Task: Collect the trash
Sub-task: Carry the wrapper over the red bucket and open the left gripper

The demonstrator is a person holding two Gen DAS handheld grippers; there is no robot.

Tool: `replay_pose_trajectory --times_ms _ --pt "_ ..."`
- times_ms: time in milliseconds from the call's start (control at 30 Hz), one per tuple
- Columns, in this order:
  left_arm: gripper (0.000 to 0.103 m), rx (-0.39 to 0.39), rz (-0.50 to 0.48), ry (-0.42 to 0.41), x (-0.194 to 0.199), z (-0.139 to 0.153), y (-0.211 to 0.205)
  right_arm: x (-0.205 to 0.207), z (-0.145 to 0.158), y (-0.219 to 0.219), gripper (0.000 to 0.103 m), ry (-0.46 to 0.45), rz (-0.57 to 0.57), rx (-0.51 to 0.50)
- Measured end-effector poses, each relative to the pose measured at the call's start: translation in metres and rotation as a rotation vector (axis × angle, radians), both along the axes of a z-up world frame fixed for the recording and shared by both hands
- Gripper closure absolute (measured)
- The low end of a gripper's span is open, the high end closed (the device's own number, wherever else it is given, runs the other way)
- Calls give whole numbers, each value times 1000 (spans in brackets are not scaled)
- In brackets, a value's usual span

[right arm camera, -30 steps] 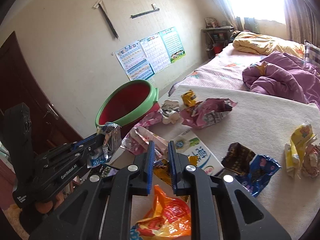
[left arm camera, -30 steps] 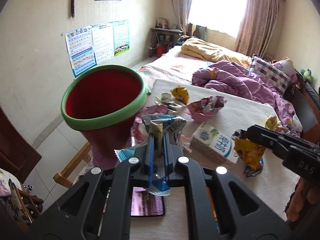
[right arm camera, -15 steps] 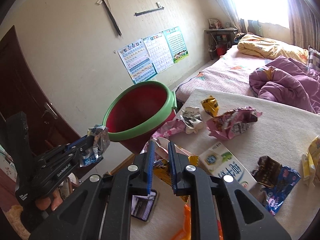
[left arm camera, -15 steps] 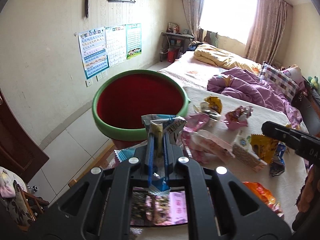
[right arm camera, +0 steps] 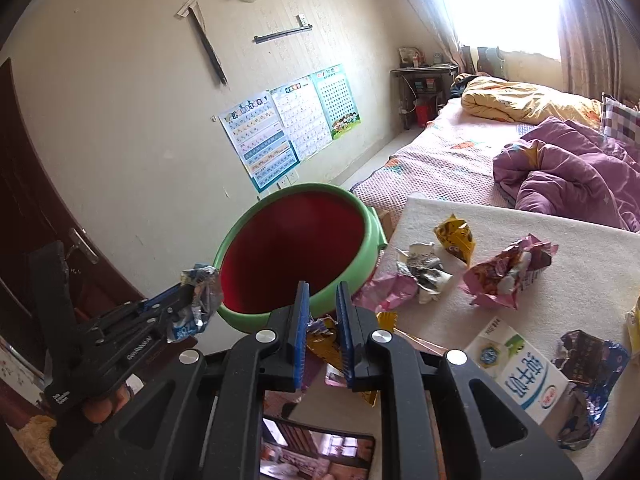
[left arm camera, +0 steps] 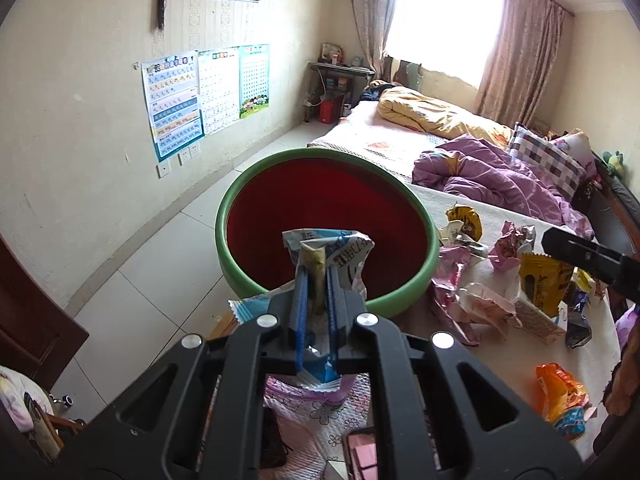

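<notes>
My left gripper (left arm camera: 316, 276) is shut on a crumpled blue and white wrapper (left arm camera: 340, 252) and holds it over the near rim of a red bin with a green rim (left arm camera: 320, 208). The right wrist view shows the same bin (right arm camera: 296, 248) beside the table's left edge, with the left gripper (right arm camera: 192, 300) and the wrapper (right arm camera: 200, 292) at the bin's left rim. My right gripper (right arm camera: 322, 300) has its jaws a narrow gap apart and holds nothing, low over the table near the bin.
A white table (right arm camera: 580, 240) carries several wrappers, a yellow packet (right arm camera: 456, 236), a pink bag (right arm camera: 508, 276), a milk carton (right arm camera: 520, 376) and an orange bag (left arm camera: 560, 396). A phone (right arm camera: 316, 456) lies at the near edge. A bed (right arm camera: 480, 148) stands behind.
The left gripper has carried the wrapper forward until it hangs over the bin's near rim. The right gripper has drifted left toward the bin, still empty.
</notes>
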State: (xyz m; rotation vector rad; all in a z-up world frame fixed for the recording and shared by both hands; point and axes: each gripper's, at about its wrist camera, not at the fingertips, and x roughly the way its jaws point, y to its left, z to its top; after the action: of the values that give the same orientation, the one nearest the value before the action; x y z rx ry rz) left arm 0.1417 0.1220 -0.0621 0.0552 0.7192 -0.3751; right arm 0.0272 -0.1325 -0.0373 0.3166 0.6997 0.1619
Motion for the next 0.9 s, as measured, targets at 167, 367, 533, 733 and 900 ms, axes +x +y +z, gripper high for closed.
replay_pose_trajectory --times_ms 167,367,533,733,900 --pt "95 -3 -45 23 26 -8 -1 24 -1 8 89 -5 -19 52" --pt "95 23 -55 56 55 -18 -4 62 -3 13 88 -1 -50 137" --pt "95 45 -77 66 71 -25 -8 90 -7 24 88 24 -42 128" --pt "95 56 -85 69 84 -27 -11 109 0 31 88 8 -31 105" --pt "94 54 -74 73 80 -30 -13 115 2 37 87 1 -2 80"
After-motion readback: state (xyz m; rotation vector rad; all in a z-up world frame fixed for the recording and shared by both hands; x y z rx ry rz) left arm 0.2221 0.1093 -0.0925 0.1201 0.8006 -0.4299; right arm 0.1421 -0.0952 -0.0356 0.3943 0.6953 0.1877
